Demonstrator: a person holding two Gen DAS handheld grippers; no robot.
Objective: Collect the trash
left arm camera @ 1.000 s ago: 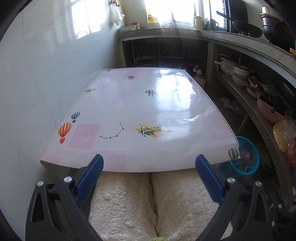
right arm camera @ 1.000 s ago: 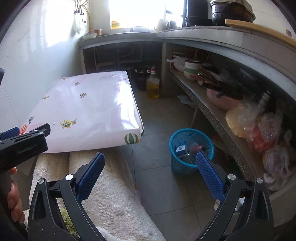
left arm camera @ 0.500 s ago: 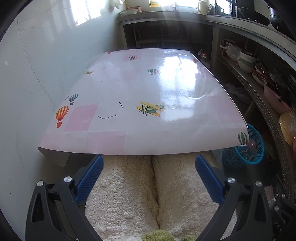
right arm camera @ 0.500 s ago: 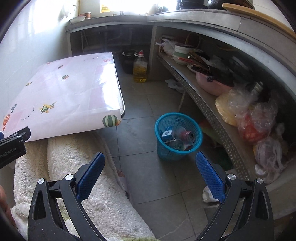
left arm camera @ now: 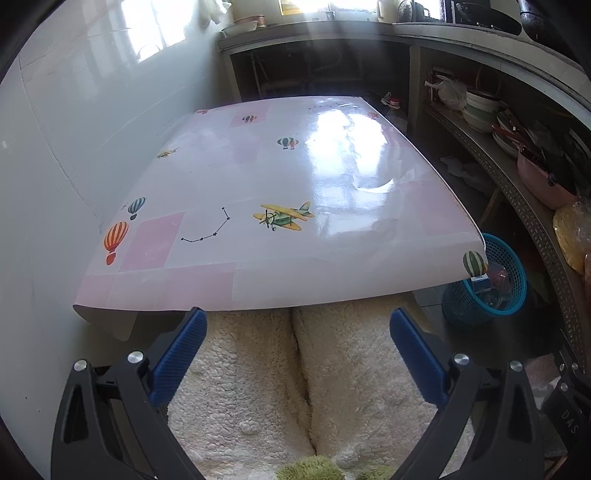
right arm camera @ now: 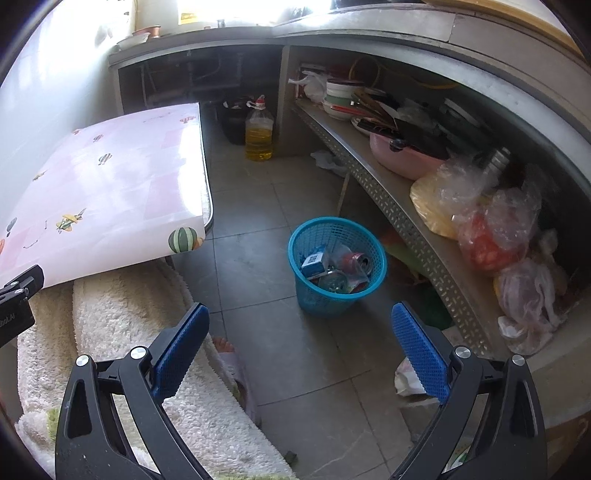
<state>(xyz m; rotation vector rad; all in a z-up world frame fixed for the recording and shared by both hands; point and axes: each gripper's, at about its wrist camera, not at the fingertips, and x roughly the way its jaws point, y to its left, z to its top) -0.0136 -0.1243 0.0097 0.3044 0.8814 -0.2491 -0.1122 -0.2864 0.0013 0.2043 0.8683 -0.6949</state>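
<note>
The left gripper (left arm camera: 297, 354) hung with its blue pads spread wide and nothing between them, over the cream fleece-covered lap (left arm camera: 258, 387) of the person. Ahead of it, toward twelve o'clock, the table (left arm camera: 258, 177) stretched away, its long axis running from the near edge toward the counter (left arm camera: 314, 29) at the back wall; its glossy cloth with balloons and a yellow plane carried no trash that could be seen. The table's left edge lay against the white wall, while its right edge faced open floor.

The right gripper (right arm camera: 299, 354) was likewise released, pads far apart and holding nothing, above grey floor tiles (right arm camera: 258, 258). At its twelve o'clock stood the blue basket (right arm camera: 338, 266), upright, mouth facing up, with a can, a small carton and wrappers inside. The basket sat on the floor just beside the perforated shelf edge (right arm camera: 406, 221) at its two o'clock, and apart from the table corner at its ten o'clock. A bottle of yellow oil (right arm camera: 259, 133) stood farther off on the floor. Clear tiles lay between the basket and the table.
</note>
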